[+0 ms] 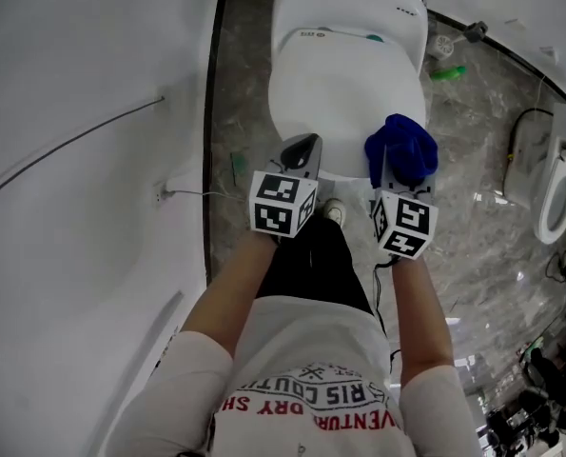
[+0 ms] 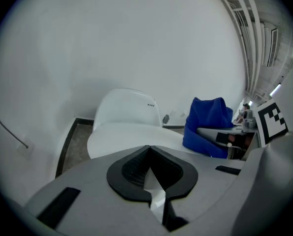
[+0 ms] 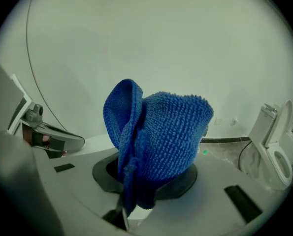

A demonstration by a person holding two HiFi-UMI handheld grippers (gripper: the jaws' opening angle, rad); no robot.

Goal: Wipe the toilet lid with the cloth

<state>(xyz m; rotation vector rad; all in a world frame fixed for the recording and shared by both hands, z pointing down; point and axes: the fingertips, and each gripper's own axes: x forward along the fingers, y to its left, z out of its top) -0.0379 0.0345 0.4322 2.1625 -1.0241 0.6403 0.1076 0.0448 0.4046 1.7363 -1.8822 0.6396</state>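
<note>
The white toilet (image 1: 344, 84) stands ahead of me with its lid (image 2: 131, 134) closed. My right gripper (image 1: 401, 181) is shut on a blue cloth (image 1: 401, 149), which bunches up over the jaws above the lid's near right edge. In the right gripper view the cloth (image 3: 156, 136) stands up out of the gripper (image 3: 146, 173) and hides the fingertips. My left gripper (image 1: 300, 150) hovers at the lid's near edge, left of the cloth, shut with nothing in it; its jaws (image 2: 148, 151) meet in a point. The cloth (image 2: 208, 127) shows to its right.
A white wall fills the left, with a thin cable (image 1: 73, 150) and a dark floor strip (image 1: 209, 160) beside the toilet. A second toilet (image 1: 558, 198) stands at the right on the marble floor. A green item (image 1: 446, 72) lies behind. My shoe (image 1: 334, 212) is below the bowl.
</note>
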